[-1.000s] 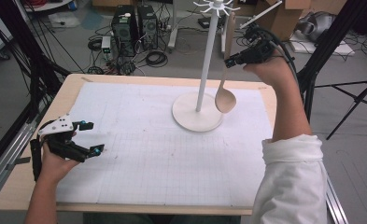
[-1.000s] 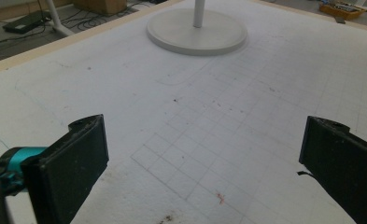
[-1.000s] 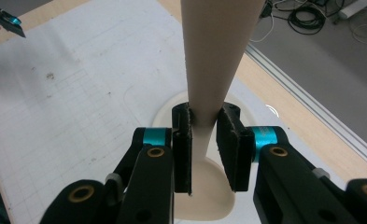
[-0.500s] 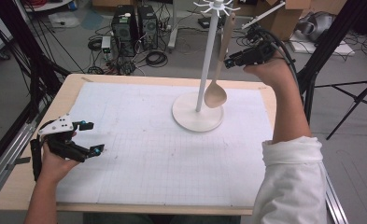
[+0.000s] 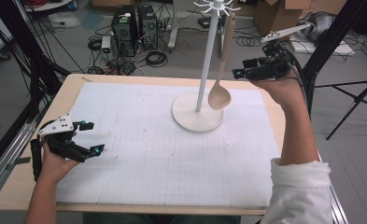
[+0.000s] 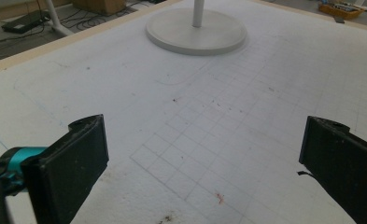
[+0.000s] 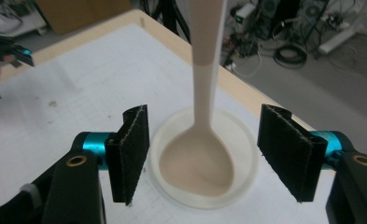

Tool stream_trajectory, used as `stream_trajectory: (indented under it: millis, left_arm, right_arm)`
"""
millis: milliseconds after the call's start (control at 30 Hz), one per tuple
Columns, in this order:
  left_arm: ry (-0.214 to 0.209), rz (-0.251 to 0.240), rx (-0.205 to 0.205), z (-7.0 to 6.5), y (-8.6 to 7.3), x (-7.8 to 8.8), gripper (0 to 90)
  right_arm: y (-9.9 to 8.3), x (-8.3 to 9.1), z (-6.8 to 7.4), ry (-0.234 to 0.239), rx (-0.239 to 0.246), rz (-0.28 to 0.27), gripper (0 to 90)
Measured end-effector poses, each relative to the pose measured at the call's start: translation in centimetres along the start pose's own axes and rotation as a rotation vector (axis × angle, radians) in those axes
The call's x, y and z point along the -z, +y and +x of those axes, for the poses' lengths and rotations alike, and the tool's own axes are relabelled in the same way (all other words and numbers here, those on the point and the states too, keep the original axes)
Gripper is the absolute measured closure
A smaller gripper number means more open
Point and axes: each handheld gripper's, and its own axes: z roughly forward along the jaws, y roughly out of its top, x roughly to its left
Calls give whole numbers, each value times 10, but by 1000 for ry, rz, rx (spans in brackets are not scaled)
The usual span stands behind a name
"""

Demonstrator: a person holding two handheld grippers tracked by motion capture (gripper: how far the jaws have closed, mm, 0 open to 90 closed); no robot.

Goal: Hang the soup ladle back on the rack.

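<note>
Right gripper (image 5: 239, 69): jaws apart, grasping nothing. They've just been opening. I see it held up in the air at the table's far right, pointing left toward the spoon.
Gap, right gripper view (image 7: 202, 156): I look between both black pads at the spoon bowl farther off; pads clear of it on both sides, no contact.
Spoon (image 5: 221, 77): pale wood, hangs by its handle top from the stand's hook ring, bowl down. Hangs a bit tilted, bowl just right of the pole, above the base, not touching it as far as I can tell.
Stand (image 5: 208, 56): white pole w/ hook ring on top, round white base (image 6: 196, 33) on the mat, far centre-right of the table.
Right hand (image 5: 277, 88): under the gripper, forearm up, white sleeve at bottom right.
Left gripper (image 5: 91, 137): jaws wide apart, nothing between them. I see it low over the mat at the near left, tips pointing right.
Left gripper view: both pads (image 6: 85, 149) at the frame's sides, bare grid mat between, stand base well ahead.
Mat (image 5: 139, 140): white, grid lines, covers most of the table top.
Table (image 5: 13, 186): light wood edge round the mat.
Floor beyond: PC towers (image 5: 132, 23), cables, boxes, tripod legs.
</note>
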Motion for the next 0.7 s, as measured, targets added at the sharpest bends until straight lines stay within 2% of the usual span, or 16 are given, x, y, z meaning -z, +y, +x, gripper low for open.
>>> stream_trajectory:
  millis: [67, 300, 500, 700]
  left_arm:
    - [-1, -1, -2, 0, 0, 0, 17]
    - [-7, 3, -5, -3, 2, -2, 17]
    - [-11, 6, -9, -4, 2, -4, 17]
    - [-10, 7, -10, -4, 3, -4, 17]
  right_arm:
    - [-9, 4, 4, 18, 1, -27, 332]
    - [-45, 15, 22, 36, 31, -88, 307]
    - [-71, 20, 37, 17, 43, -129, 207]
    - [-96, 12, 51, -6, 48, -145, 142]
